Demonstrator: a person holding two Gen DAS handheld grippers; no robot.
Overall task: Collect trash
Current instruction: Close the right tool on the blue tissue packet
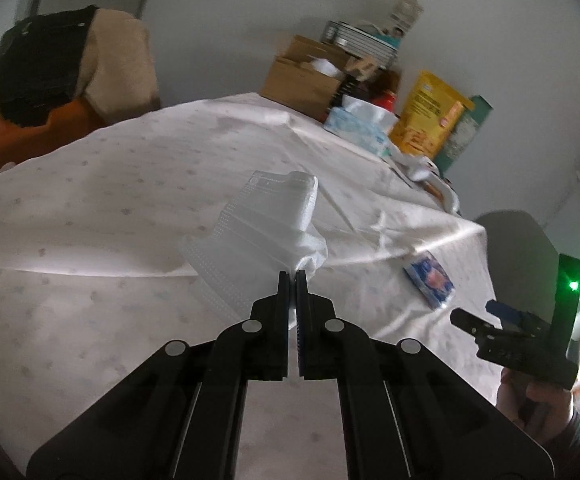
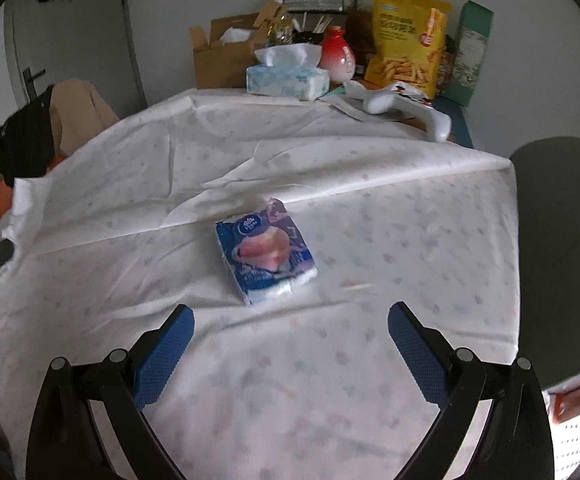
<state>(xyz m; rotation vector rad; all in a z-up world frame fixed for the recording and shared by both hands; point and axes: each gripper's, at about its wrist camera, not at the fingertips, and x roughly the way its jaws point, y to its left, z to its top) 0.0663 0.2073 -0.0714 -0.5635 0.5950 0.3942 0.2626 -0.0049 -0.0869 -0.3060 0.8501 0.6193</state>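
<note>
My left gripper point(image 1: 293, 280) is shut on a white face mask point(image 1: 262, 232) and holds it above the white tablecloth point(image 1: 90, 200). The mask also shows at the left edge of the right wrist view point(image 2: 20, 208). A blue pocket tissue pack point(image 2: 268, 258) lies on the cloth; it also shows in the left wrist view point(image 1: 429, 280). My right gripper point(image 2: 290, 316) is open and empty, just short of the pack, with blue pads point(image 2: 164, 356). It shows from the side in the left wrist view point(image 1: 473, 316).
At the table's far end stand a cardboard box point(image 2: 222, 52), a tissue box point(image 2: 286, 76), a red-white vase point(image 2: 337, 56), a yellow snack bag point(image 2: 407, 44), a green carton point(image 2: 469, 52) and a white controller point(image 2: 405, 108). A grey chair point(image 2: 561, 240) stands right, a clothes-draped chair point(image 2: 46, 128) left.
</note>
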